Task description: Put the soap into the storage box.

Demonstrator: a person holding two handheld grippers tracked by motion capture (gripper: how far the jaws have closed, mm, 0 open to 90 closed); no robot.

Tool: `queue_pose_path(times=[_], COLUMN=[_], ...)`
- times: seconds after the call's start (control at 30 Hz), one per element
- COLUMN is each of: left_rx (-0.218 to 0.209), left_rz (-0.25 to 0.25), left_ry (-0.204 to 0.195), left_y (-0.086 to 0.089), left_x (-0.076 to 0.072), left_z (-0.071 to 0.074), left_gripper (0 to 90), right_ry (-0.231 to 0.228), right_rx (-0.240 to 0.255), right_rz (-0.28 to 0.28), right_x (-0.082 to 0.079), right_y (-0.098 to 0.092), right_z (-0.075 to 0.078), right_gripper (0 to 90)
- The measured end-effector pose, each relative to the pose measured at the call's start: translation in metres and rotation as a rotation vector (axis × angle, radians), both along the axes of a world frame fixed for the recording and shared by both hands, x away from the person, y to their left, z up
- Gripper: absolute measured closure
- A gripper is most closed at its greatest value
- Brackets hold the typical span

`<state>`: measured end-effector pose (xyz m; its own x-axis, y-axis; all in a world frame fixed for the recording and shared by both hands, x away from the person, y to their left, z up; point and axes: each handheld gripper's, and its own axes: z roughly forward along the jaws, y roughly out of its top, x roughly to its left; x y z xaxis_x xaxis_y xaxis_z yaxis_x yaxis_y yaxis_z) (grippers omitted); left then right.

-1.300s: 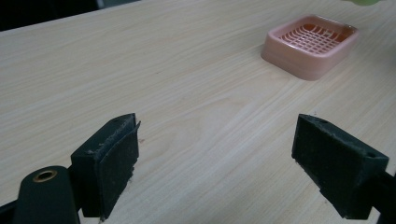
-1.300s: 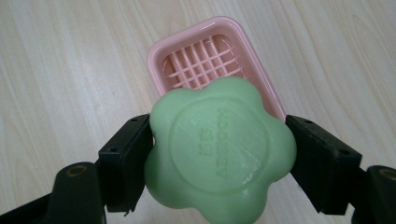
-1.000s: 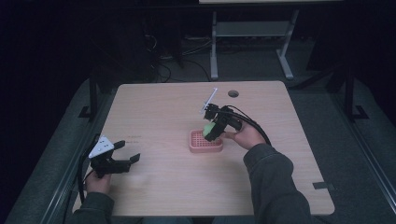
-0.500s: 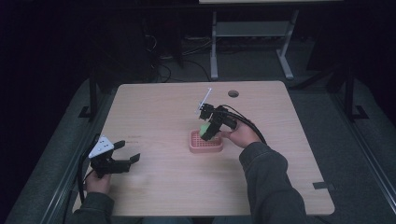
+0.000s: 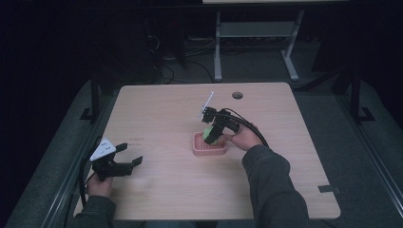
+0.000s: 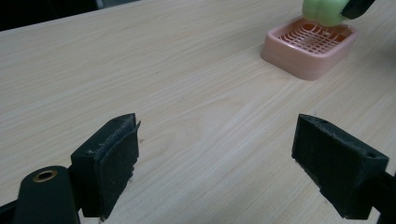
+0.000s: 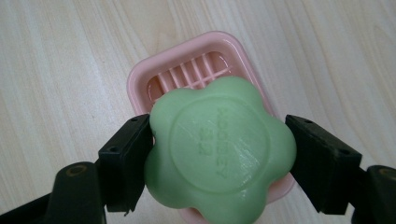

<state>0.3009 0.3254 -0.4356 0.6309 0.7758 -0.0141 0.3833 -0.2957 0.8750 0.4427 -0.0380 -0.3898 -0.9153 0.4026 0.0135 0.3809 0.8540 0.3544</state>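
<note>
Over the table [image 5: 157, 114], the right tool [image 5: 212, 134] angles down, clamping soap [image 7: 219, 147] above the dish [image 7: 187, 70].

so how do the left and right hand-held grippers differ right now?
The left hand-held gripper is open and empty; the right hand-held gripper is shut on the green soap. The left sits low near the table's front edge; the right is over the pink dish. Both have black jaws.

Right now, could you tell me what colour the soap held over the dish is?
Pale green soap, clearest in the right gripper view.
</note>
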Motion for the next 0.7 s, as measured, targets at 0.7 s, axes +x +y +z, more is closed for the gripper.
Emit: queue_pose_path(times=[0.7], left_rx=[-0.002], left_rz=[-0.002], left_ry=[0.004], left_y=[0.000], left_x=[0.000], left_z=[0.000], left_gripper=[14.4], right_ry=[0.011], right_rx=[-0.014], right_rz=[0.001], right_x=[0.003], right_y=[0.008], right_z=[-0.014], right_gripper=[25.9])
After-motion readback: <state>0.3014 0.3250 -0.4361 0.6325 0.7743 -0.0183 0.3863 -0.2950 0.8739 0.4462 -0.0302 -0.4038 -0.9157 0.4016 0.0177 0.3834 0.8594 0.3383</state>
